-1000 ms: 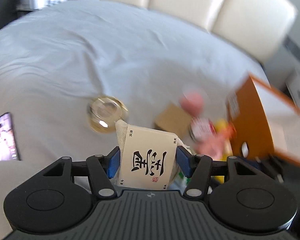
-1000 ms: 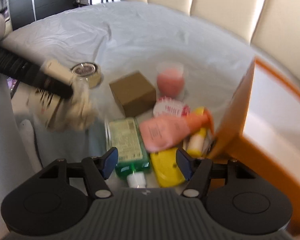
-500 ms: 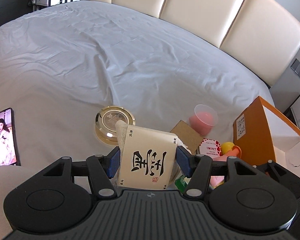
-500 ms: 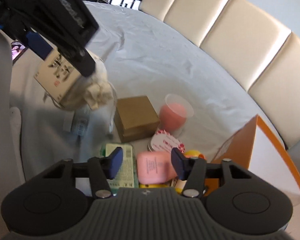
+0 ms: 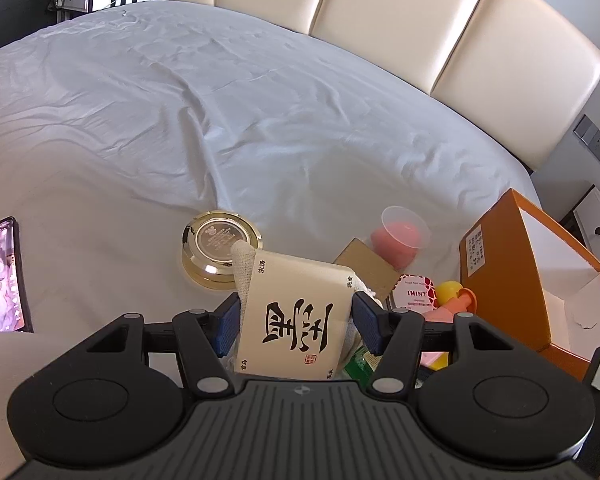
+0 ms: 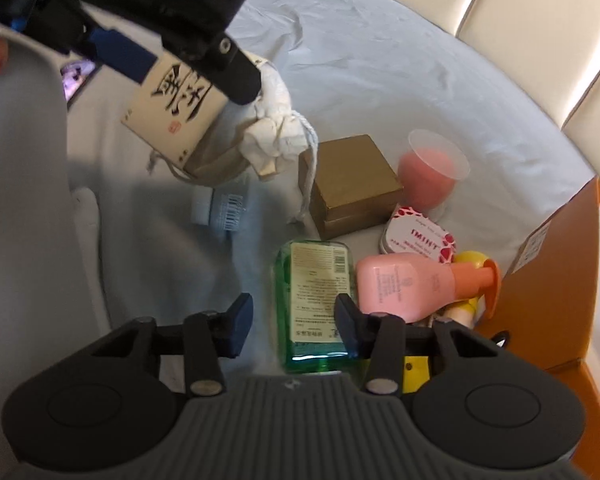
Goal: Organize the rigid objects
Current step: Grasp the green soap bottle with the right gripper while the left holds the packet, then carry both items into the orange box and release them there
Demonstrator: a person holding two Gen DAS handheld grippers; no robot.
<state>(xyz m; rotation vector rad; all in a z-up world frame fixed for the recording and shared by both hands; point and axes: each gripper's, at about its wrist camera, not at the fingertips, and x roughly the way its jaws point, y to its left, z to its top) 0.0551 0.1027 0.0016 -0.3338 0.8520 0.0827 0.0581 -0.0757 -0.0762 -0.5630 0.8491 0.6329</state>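
Meanwhile the left gripper (image 5: 296, 322) was clamped on a cream tagged pouch (image 5: 294, 320) — a cloth drawstring bag with a card label bearing black calligraphy — and held it lifted clear of the bed (image 5: 220, 120), its loose cord (image 6: 306, 184) dangling toward the brown box (image 6: 352, 184). The right gripper (image 6: 290, 328) hung low over the green bottle (image 6: 316, 300), which lay flat on the sheet; its jaws had just been closing, one pad seeming to overlap the bottle's right edge and the other standing off to the left over bare sheet, so nothing was gripped yet. Close about the bottle lay the pink bottle (image 6: 400, 284), touching or nearly touching its side, the round tin (image 6: 418, 240), a yellow item (image 6: 470, 264) and the pink cup (image 6: 434, 172), with the open orange box (image 6: 548, 280) just beside them on the right. Judging from this, the risks were plain: jaws closing off-centre could squeeze the smooth green bottle sideways and skid it into the pink one, or pinch both at once; a fold of sheet might be caught under a pad. The hanging cord could snag the brown box's corner if the pouch swung across — and the gold compact (image 5: 220, 248) and phone (image 5: 0, 276) lay near enough to be knocked.
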